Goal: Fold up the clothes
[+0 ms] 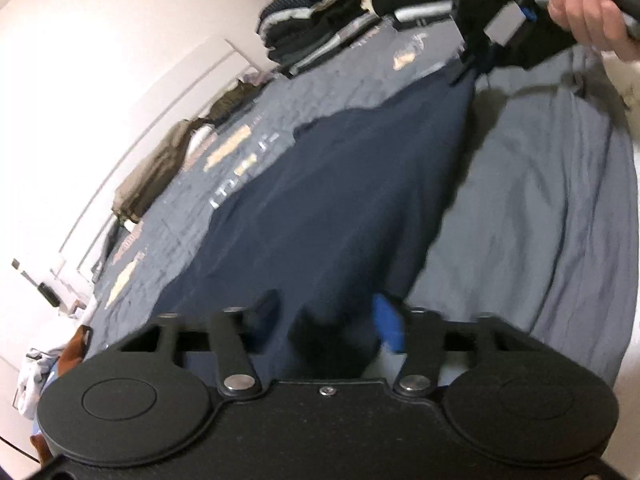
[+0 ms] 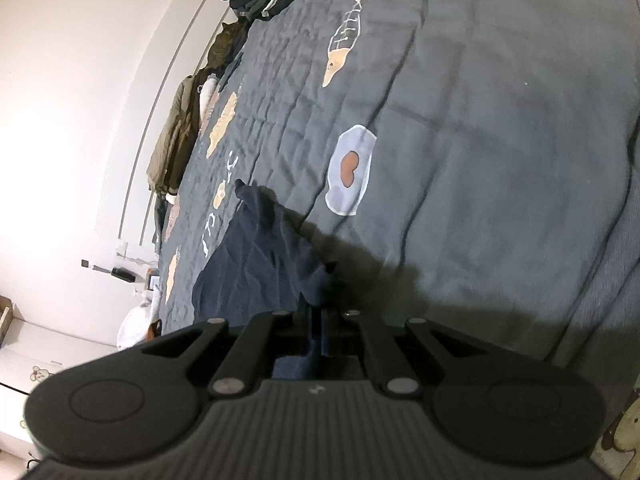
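Navy garment (image 1: 320,208) lies stretched across the grey quilted bed (image 1: 540,200) in the left wrist view, running from the left gripper (image 1: 332,320) to the far right gripper (image 1: 466,66). Cloth bunches between the left gripper's parted fingers; whether they press it I cannot tell. A hand (image 1: 588,8) holds the far tool. Folded clothes (image 1: 320,36) are stacked beyond.

From the right wrist, the right gripper (image 2: 316,312) is clamped tight on the garment's corner (image 2: 256,264).
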`<state>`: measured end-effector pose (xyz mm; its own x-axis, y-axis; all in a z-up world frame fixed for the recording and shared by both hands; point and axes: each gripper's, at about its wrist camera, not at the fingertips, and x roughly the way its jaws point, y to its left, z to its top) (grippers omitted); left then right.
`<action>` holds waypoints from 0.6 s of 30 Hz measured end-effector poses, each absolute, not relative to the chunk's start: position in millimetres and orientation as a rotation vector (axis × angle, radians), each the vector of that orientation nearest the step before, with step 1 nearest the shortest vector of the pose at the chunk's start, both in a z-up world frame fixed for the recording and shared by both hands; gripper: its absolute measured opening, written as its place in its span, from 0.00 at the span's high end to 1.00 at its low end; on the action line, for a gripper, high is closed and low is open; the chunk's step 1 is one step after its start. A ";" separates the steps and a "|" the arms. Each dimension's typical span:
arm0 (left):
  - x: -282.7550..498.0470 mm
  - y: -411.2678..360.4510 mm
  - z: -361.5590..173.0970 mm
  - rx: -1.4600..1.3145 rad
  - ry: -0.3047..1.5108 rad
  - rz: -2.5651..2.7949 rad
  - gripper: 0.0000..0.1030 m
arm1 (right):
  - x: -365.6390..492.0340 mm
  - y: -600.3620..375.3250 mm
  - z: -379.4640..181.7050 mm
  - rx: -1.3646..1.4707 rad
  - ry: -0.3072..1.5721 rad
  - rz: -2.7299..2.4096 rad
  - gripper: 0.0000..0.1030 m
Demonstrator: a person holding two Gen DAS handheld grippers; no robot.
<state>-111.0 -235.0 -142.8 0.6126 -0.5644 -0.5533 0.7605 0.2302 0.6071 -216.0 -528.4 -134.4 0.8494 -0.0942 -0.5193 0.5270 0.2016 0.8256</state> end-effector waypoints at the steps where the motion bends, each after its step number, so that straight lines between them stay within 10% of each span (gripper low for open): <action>1: -110.7 -232.7 -144.9 0.990 0.241 -0.928 0.68 | -215.7 -528.6 -135.1 1.304 0.396 -0.454 0.96; 9: -83.3 -183.8 -141.9 1.019 0.406 -0.893 0.79 | -213.2 -531.2 -140.5 1.309 0.415 -0.477 0.96; 14: -66.6 -147.8 -125.6 0.889 0.525 -0.844 0.73 | -209.6 -528.7 -131.2 1.255 0.475 -0.479 0.94; 18: -55.7 -120.3 -101.3 0.709 0.556 -0.820 0.51 | -212.7 -520.7 -107.5 1.201 0.489 -0.464 0.92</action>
<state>-55.7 -120.3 -101.3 0.5670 -0.4582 -0.6845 0.8057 0.4814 0.3451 -212.7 -520.7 -107.5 0.8064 -0.0803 -0.5859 0.5808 0.2940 0.7591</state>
